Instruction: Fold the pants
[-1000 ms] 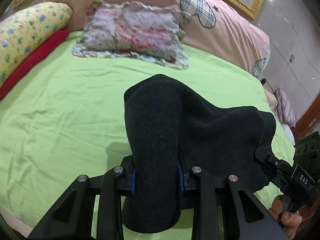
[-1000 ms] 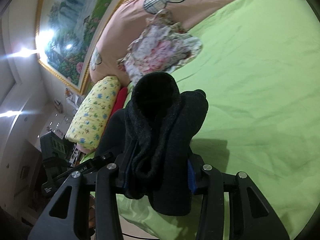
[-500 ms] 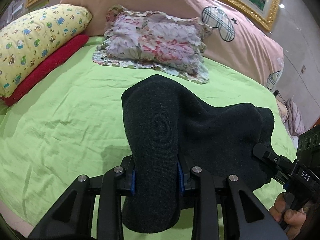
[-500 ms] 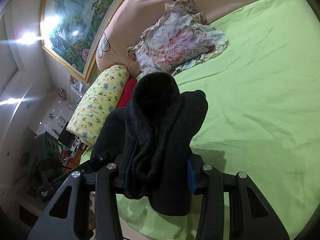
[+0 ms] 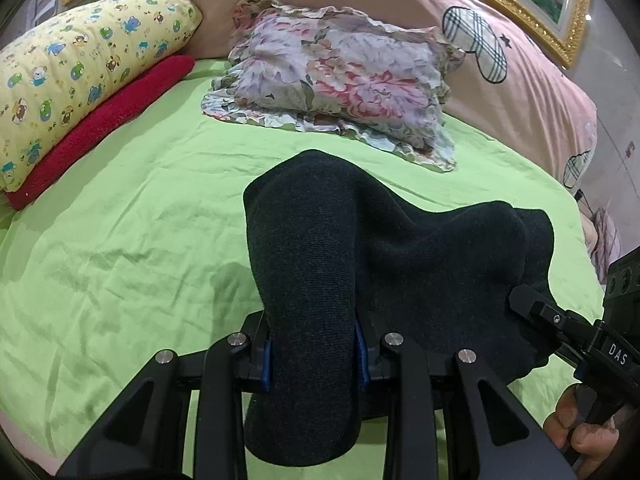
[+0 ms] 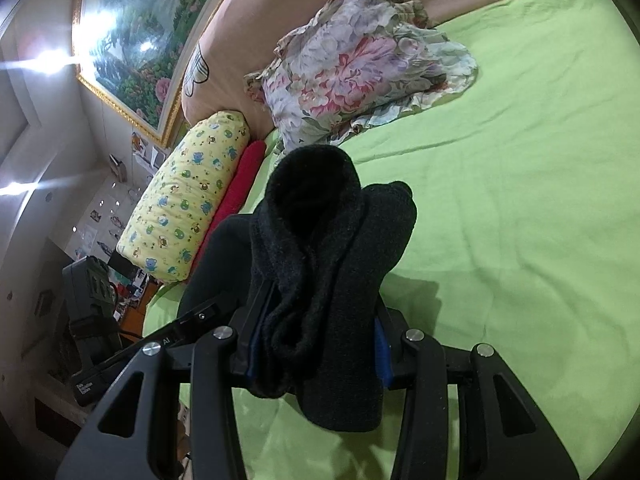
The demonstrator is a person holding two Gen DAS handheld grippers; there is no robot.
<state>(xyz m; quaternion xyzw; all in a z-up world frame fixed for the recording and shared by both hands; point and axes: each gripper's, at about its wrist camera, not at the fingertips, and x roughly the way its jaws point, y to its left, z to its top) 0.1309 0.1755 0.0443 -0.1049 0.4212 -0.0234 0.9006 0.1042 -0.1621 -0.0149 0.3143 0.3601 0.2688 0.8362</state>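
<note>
The dark charcoal knit pants (image 5: 360,264) hang bunched between both grippers above the green bed sheet (image 5: 132,240). My left gripper (image 5: 314,354) is shut on a thick fold of the pants; the cloth hides its fingertips. The right gripper's body shows at the right edge of the left wrist view (image 5: 576,340), clamped on the far end of the cloth. In the right wrist view my right gripper (image 6: 316,344) is shut on a doubled roll of the pants (image 6: 332,264), and the left gripper's body (image 6: 132,356) shows at the lower left.
A floral pillow (image 5: 344,80) lies on the sheet ahead, against a pink headboard cushion (image 5: 520,80). A yellow printed pillow (image 5: 72,68) and a red bolster (image 5: 100,124) lie at the left. The bed edge (image 6: 160,300) drops off beside the grippers.
Both grippers have moved forward with the pants, toward the pillows, which now look closer and lower in view. The grip on the cloth is unchanged.
</note>
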